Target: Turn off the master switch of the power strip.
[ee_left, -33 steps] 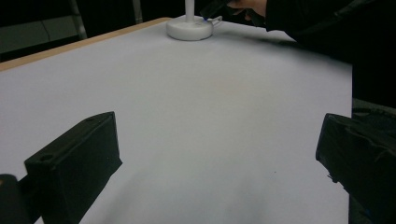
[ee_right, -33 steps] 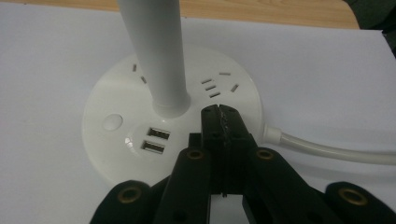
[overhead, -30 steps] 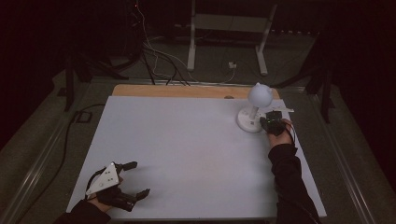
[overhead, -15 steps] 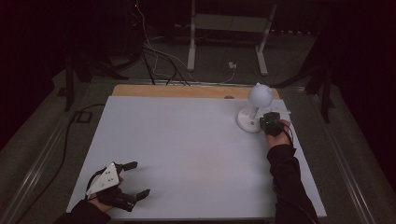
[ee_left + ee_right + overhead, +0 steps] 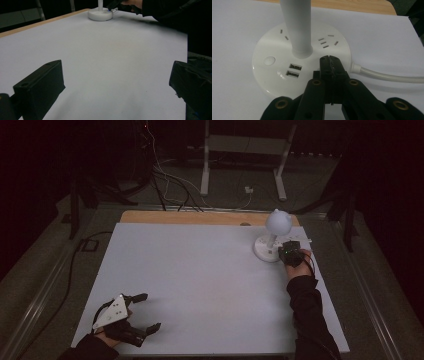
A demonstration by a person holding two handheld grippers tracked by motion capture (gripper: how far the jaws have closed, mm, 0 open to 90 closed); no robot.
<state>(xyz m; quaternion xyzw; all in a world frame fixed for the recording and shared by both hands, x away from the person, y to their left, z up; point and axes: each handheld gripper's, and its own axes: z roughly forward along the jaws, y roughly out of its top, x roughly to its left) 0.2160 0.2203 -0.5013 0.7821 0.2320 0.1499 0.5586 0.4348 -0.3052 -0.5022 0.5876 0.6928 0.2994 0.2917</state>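
The white lamp (image 5: 272,240) stands near the far right corner of the desk (image 5: 200,280), and the right gripper (image 5: 329,61) rests its jaws, pressed together with nothing between them, on the round base just beside the stem. If the aim is the round button (image 5: 269,60) left of the USB ports (image 5: 294,70), I judge the closed tip should slide sideways to it and press straight down, gently, so the base does not tip. The left gripper (image 5: 131,317) lies at the near left with its jaws spread and empty.

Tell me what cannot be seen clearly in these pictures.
- Lamp head: cut off by the top edge in the right gripper view.
- Whether the shut right tongs touch the base: tips hide it.
- Lamp cable end: leaves the right edge.
- Left tongs hand: cut off by the bottom edge, high view.
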